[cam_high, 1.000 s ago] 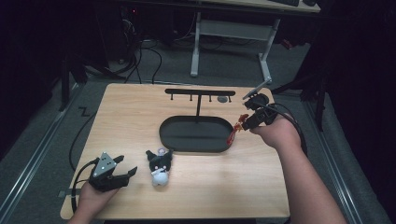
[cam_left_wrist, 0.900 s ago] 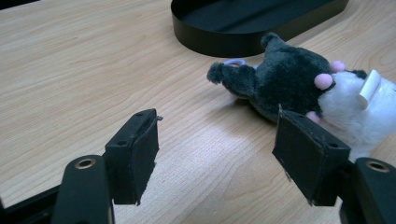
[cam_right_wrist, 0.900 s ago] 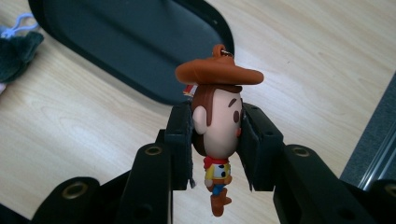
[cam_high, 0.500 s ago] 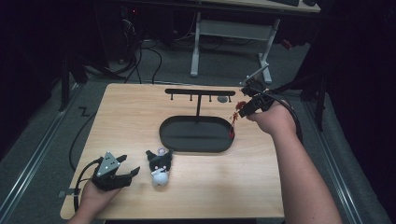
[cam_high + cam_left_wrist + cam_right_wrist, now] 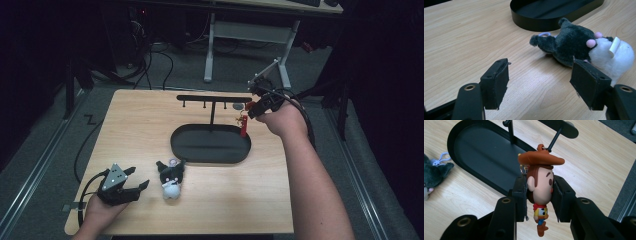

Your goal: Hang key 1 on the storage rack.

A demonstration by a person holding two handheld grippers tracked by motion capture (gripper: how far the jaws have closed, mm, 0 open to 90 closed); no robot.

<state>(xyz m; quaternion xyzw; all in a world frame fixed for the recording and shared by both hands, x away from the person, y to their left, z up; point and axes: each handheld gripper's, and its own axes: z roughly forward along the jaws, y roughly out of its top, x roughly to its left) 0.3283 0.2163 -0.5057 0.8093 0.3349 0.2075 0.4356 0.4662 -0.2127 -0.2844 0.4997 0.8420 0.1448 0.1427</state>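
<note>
Since a second ago my right gripper (image 5: 539, 195), clamped on the cowboy keychain (image 5: 540, 187), lifted toward the rack (image 5: 212, 99) near the table's far edge, probably to hook it, while my left gripper (image 5: 539, 82) sits open by the plush (image 5: 584, 47).

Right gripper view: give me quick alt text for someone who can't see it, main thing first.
The right gripper is clamped on the head of a cowboy figure keychain with a brown hat, held up near a peg of the black hanger stand. Below lies the stand's oval black tray on the wooden table, and a dark plush toy sits at the left edge.
</note>
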